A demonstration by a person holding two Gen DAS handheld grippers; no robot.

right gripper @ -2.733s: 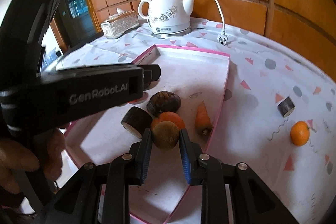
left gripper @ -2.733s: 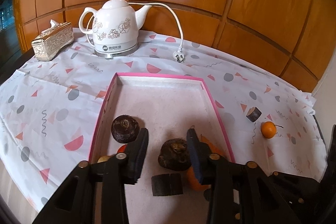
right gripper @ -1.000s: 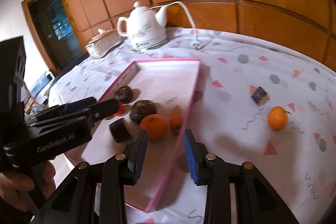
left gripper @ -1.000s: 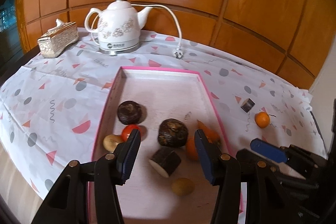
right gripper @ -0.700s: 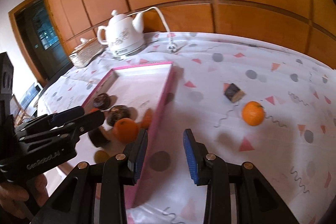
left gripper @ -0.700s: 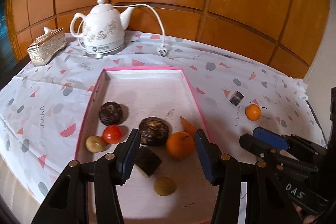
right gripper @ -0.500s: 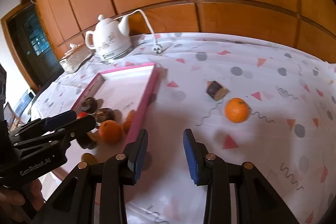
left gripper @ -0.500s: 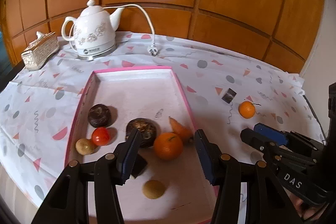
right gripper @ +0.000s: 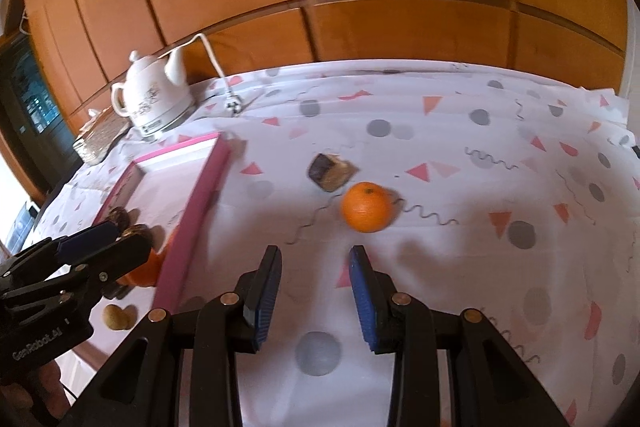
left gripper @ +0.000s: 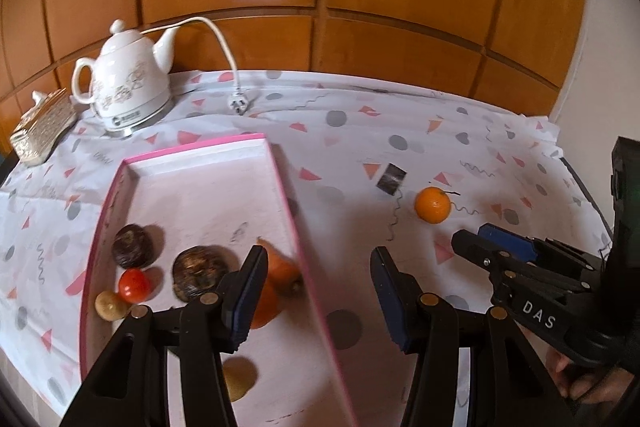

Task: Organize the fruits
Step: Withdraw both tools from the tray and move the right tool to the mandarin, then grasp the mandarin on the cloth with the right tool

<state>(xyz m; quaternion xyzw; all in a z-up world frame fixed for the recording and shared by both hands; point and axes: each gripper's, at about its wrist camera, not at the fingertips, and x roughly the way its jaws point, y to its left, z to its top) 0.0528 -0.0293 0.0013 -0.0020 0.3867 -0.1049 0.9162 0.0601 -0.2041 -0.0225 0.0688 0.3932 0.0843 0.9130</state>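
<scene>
1. While both tools hang over the patterned tablecloth, the right gripper has its blue pads apart with only cloth between them.
2. Just past its fingertips, slightly to the right, a loose orange sits on the cloth, untouched.
3. Beyond that orange and touching nothing lies a dark cut chunk, pale on its cut face.
4. To the right gripper's left runs the pink tray, its near side wall facing the tool.
5. Over that tray's right wall the left gripper stands with its jaws parted and empty.
6. Behind its left finger a second orange and a carrot lie against the tray wall.
7. Further left in the tray sit two dark brown round fruits, a small tomato and a tan fruit.
8. Nearest the left gripper, under its left finger, another tan fruit rests on the tray floor.
9. Farthest off, a white kettle and its unplugged cord stand by the wood wall.
</scene>
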